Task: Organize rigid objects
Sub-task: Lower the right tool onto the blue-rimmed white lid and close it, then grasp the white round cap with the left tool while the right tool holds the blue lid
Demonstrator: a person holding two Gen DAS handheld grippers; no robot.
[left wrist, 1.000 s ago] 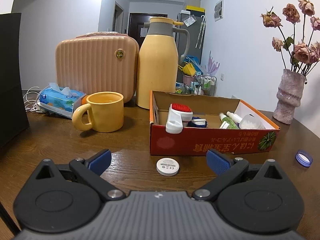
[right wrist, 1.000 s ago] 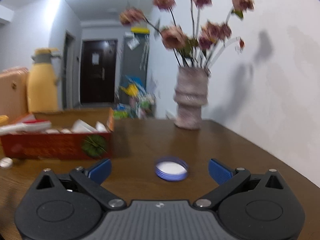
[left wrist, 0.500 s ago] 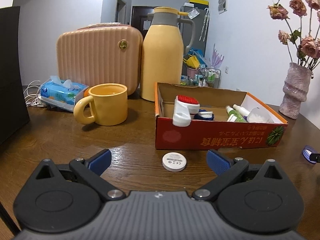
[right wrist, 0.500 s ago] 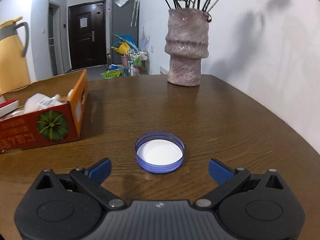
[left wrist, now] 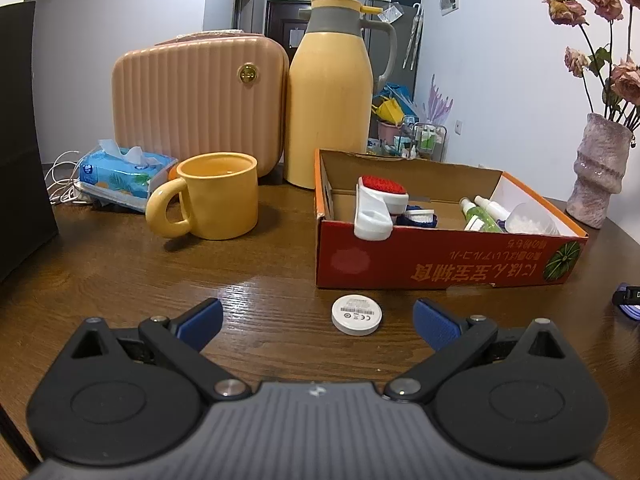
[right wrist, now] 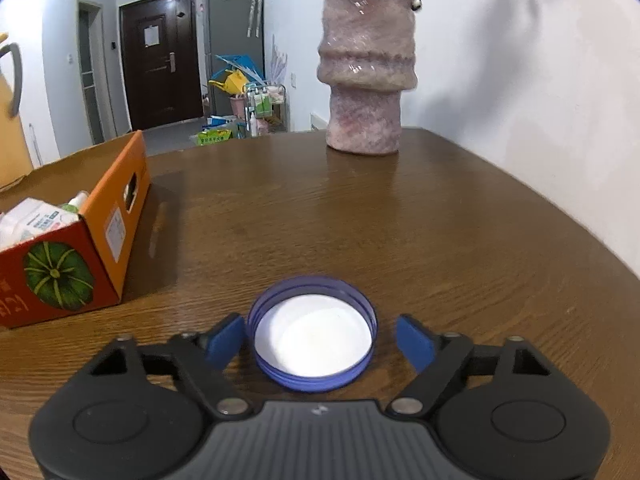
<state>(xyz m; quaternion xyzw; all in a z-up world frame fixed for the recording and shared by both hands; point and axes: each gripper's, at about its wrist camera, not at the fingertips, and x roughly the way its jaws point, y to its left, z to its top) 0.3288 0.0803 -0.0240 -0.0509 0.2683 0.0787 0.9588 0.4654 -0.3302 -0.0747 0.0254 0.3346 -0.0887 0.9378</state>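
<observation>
A blue jar lid (right wrist: 313,343) with a white inside lies upside down on the wooden table, between the open fingers of my right gripper (right wrist: 320,339); the pads stand just off its rim. My left gripper (left wrist: 318,318) is open and empty, with a small white round disc (left wrist: 357,314) on the table between its fingertips, nearer the right one. Behind the disc stands a red-orange cardboard box (left wrist: 440,264), also seen in the right wrist view (right wrist: 72,264), holding a red-and-white brush (left wrist: 380,206), small bottles (left wrist: 482,216) and other items.
A yellow mug (left wrist: 212,196), a tissue pack (left wrist: 124,174), a pink ribbed case (left wrist: 200,100) and a yellow thermos jug (left wrist: 332,92) stand behind on the left. A pink vase (right wrist: 366,68) with dried flowers stands at the far right near the wall.
My right gripper has moved forward and down, so the blue lid now sits between its fingers. My left gripper has shifted slightly left; the white disc is closer.
</observation>
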